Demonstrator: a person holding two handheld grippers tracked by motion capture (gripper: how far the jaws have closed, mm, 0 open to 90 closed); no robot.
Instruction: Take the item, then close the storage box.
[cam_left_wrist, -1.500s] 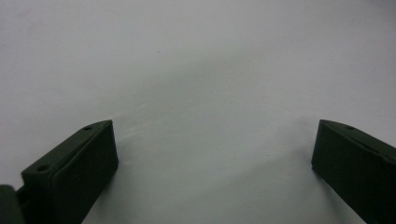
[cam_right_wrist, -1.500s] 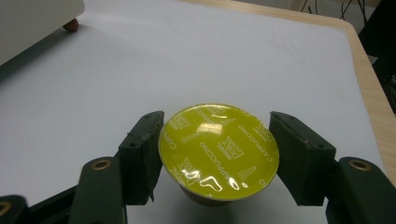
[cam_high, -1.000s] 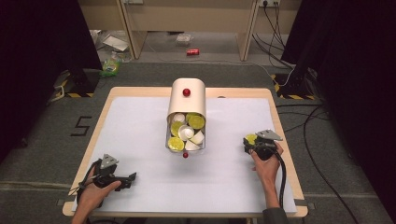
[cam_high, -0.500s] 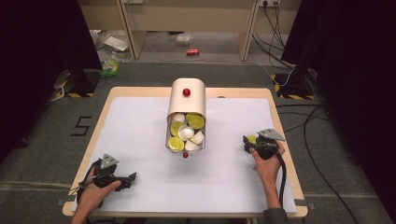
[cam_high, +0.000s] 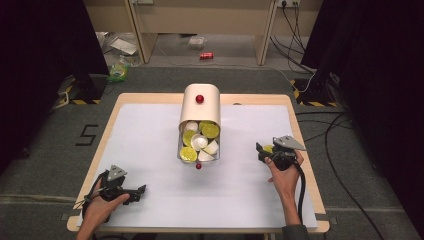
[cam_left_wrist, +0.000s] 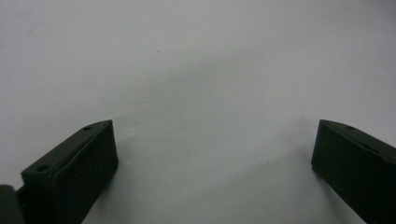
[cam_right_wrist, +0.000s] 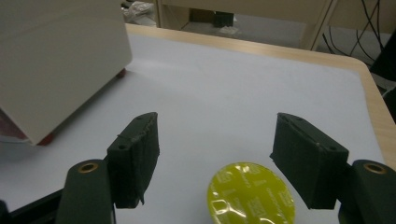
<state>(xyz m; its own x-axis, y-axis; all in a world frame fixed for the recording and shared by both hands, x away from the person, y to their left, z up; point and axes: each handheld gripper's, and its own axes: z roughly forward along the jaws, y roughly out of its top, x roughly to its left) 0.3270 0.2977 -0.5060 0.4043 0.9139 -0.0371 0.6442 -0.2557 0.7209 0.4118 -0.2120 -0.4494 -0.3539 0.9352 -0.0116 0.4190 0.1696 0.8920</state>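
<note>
A cream box (cam_high: 200, 107) stands mid-table with its drawer (cam_high: 216, 150) pulled toward me, holding several yellow and white capsules. One yellow foil-topped capsule (cam_right_wrist: 252, 193) lies on the white sheet at the right (cam_high: 268, 148). My right gripper (cam_right_wrist: 215, 130) hovers just over it (cam_high: 261, 150); its jaws have just been opening and stand apart, the capsule low between them with neither pad touching it. Near the front left edge, my left gripper (cam_high: 140, 192) rests open over bare white sheet (cam_left_wrist: 215, 135), nothing between its jaws.
The box's side (cam_right_wrist: 56, 60) rises close on the left in the right gripper view. A red knob (cam_high: 198, 165) marks the drawer's front. The table's wooden right edge (cam_high: 302, 150) runs near the right hand. Cables and clutter lie on the floor beyond.
My right gripper has lifted slightly above the yellow capsule, which stays on the sheet. The left hand has kept still.
</note>
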